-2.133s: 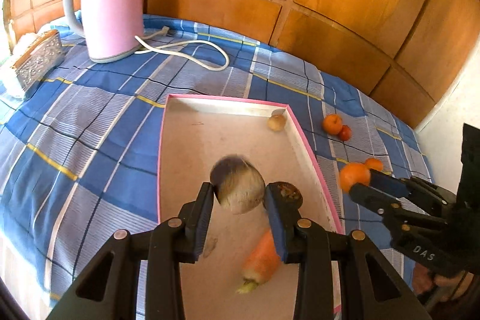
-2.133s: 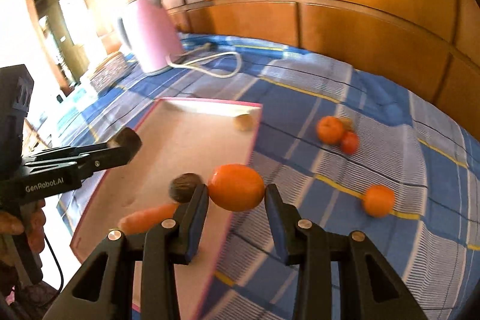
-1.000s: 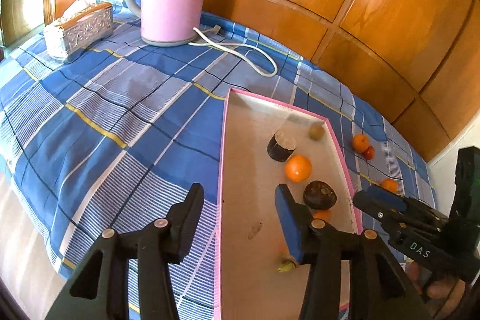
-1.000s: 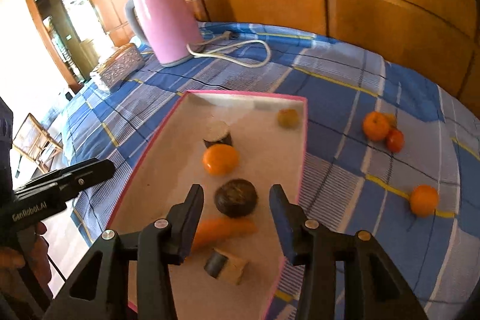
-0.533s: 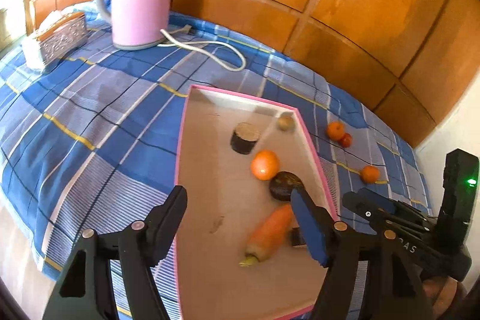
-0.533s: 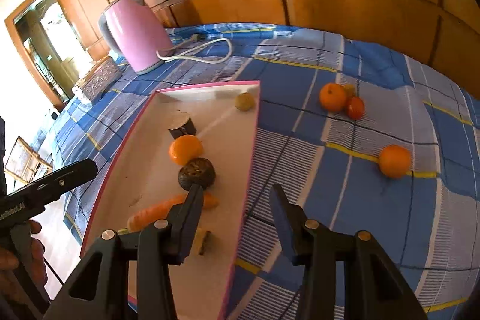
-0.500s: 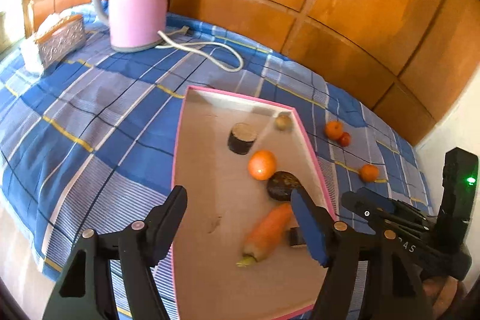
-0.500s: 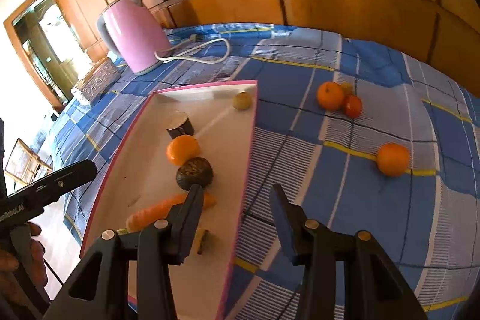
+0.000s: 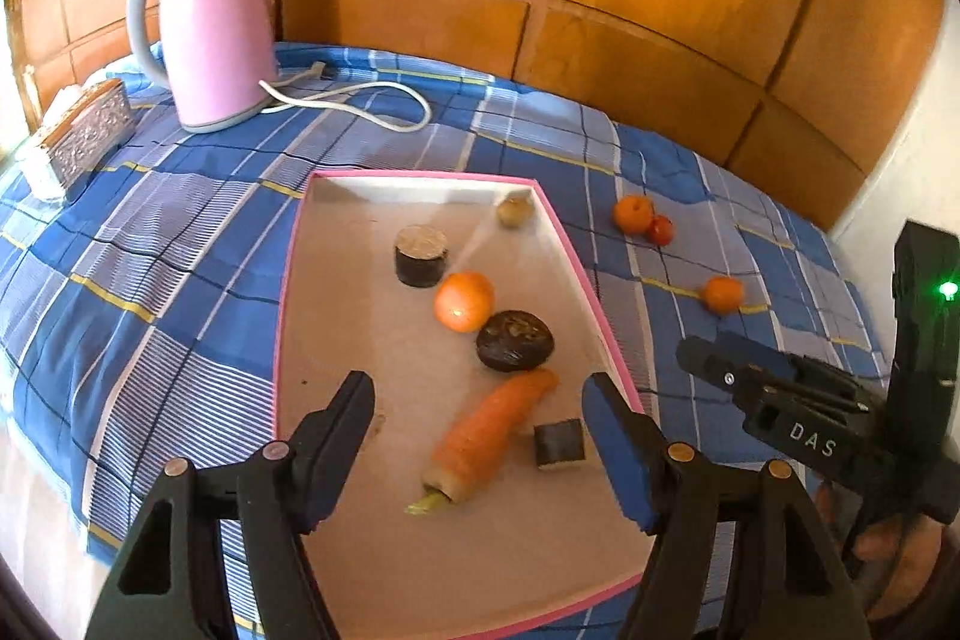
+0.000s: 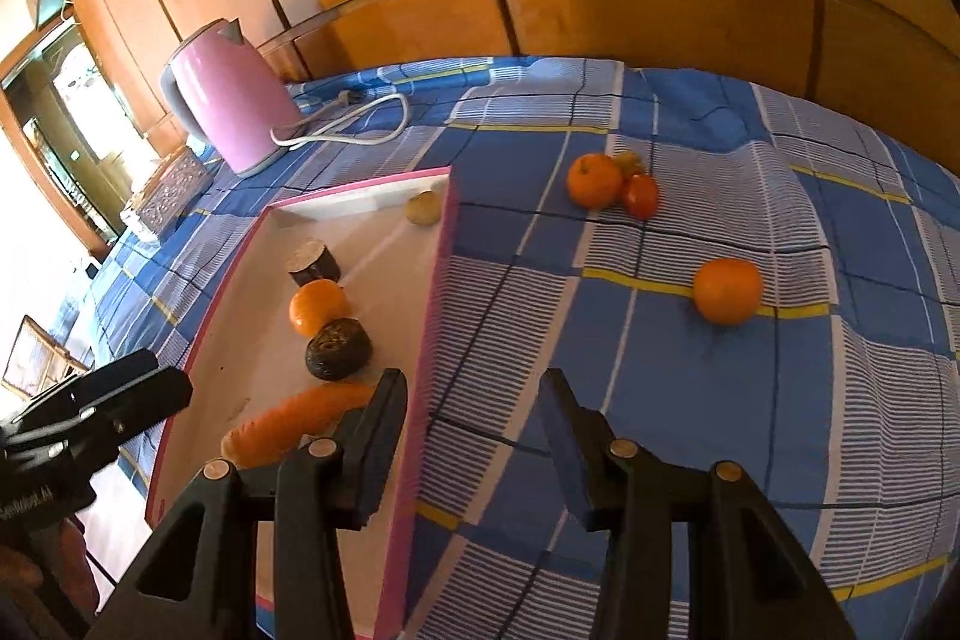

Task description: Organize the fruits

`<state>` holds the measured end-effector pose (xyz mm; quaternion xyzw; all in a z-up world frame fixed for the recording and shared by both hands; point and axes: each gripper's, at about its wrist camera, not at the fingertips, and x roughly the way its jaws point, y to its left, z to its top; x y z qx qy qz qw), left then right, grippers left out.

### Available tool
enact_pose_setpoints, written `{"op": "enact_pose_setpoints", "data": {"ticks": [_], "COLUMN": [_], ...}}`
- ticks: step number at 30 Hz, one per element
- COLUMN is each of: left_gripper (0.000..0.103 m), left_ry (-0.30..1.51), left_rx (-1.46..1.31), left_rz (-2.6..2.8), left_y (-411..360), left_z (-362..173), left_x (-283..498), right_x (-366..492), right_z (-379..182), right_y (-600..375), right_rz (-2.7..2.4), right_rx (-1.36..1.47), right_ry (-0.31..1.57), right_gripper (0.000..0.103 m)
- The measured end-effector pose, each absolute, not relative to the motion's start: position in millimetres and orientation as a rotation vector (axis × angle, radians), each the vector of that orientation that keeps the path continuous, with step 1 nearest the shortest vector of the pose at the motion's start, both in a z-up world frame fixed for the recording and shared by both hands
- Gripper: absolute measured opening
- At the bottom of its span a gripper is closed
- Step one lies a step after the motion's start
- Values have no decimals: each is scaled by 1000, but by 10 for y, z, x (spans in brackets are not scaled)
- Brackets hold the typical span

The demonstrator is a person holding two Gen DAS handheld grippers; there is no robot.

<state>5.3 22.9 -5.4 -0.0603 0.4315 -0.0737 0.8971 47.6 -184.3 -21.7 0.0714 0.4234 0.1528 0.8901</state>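
Gaping wide and empty — left gripper (image 9: 480,400) over carrot (image 9: 489,433); right gripper (image 10: 474,412) likewise open.

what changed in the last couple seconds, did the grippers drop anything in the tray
Yes. The left gripper let go of the brown cut piece and the right gripper let go of an orange; both now lie in the pink tray. Both jaws are open and empty. The carrot, kettle and loose fruit on the cloth stayed put.

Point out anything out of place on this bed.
Three fruits lie loose on the blue checked cloth outside the pink-rimmed tray: an orange alone, another orange touching a small red fruit.
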Motion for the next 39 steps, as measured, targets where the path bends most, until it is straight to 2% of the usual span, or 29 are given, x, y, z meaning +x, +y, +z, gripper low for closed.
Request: {"op": "enact_pose_setpoints", "data": {"ticks": [23, 28, 31, 39], "left_gripper": [72, 70, 65, 64], "left_ry": [955, 952, 958, 959], "left_rx": [-145, -130, -121, -126], "left_rz": [-155, -214, -243, -277], "left_y": [86, -23, -94, -231], "left_z": [-260, -200, -170, -138], "left_x": [30, 83, 160, 324], "right_x": [474, 486, 503, 559], "right_z": [-336, -374, -385, -399], "right_y": [-2254, -2374, -2454, -2650], "right_rz": [187, 166, 152, 129], "right_rx": [205, 222, 231, 250], "right_ry": [871, 874, 873, 868], "right_gripper": [46, 46, 46, 46]}}
